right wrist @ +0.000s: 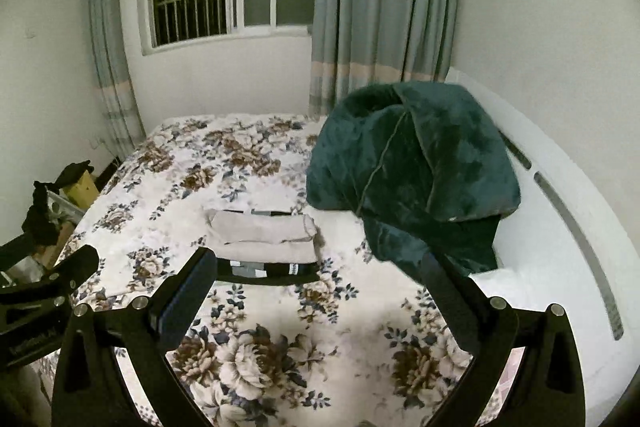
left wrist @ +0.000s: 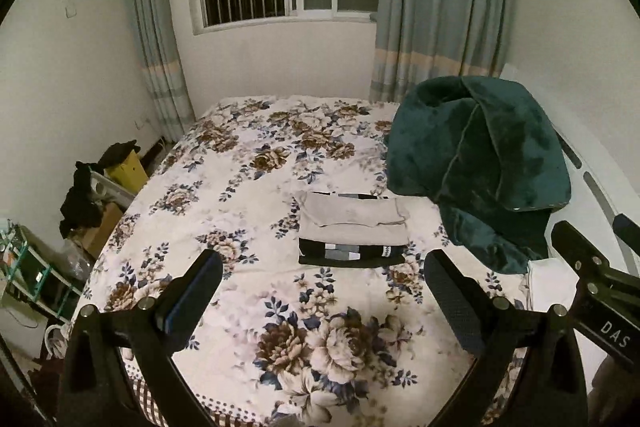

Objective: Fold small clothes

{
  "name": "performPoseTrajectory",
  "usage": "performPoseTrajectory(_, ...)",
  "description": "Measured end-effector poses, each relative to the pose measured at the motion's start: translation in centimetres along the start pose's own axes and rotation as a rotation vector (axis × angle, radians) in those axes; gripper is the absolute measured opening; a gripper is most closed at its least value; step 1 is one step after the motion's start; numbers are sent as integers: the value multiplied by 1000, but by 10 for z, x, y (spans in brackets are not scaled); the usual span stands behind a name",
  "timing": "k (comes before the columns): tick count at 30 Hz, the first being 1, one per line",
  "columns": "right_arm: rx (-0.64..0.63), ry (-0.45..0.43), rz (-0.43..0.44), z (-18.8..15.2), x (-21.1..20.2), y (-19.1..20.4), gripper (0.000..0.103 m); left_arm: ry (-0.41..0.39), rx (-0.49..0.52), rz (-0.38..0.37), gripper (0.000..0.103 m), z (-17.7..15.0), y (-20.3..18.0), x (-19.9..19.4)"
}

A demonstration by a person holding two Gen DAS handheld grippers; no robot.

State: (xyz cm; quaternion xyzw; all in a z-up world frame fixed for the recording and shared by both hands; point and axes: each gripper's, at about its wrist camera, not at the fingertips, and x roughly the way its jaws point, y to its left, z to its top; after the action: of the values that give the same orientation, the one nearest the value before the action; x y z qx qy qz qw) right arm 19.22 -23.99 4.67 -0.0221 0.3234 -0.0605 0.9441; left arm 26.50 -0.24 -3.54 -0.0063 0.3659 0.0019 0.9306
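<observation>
A stack of folded small clothes lies in the middle of the floral bed (left wrist: 248,187): a beige folded garment (left wrist: 354,221) on top of a black one with grey-white squares (left wrist: 350,254). The stack also shows in the right wrist view, beige (right wrist: 262,237) over black (right wrist: 266,271). My left gripper (left wrist: 322,269) is open and empty, held above the bed in front of the stack. My right gripper (right wrist: 318,267) is open and empty, also in front of the stack; part of it shows at the right edge of the left wrist view (left wrist: 588,267).
A dark green plush blanket (left wrist: 480,163) is heaped on the bed's right side by the white headboard (right wrist: 560,195). Boxes, dark clothes and a shelf (left wrist: 92,203) stand on the floor left of the bed. Window and curtains behind.
</observation>
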Motion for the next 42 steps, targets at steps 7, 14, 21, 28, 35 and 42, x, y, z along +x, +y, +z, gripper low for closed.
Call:
performPoseTrajectory(7,-15,-41,12,-3,-41,-9,103,-22,-17,13,103,-11,2,-26)
performPoseTrajectory(14,-22,-58,28,0,-51,-18,103,-54,-18,25,103,-16,-6,-43)
performPoseTrajectory(21,-33,-60,31,3,-50,-25,103,-66,-30,16,103,-14,-5,-49)
performPoseTrajectory(28,-28,-61,36,2,-46,-27,103,-72,-42,36,103,-14,-4,-53)
performPoseTrajectory(35,-30,-65,48,1,-44,-28,103,-75,-40,43,103,-12,-3,-55)
performPoseTrajectory(42,-33,-65,58,3,-42,-26,103,-76,-38,45,103,-11,-1,-55)
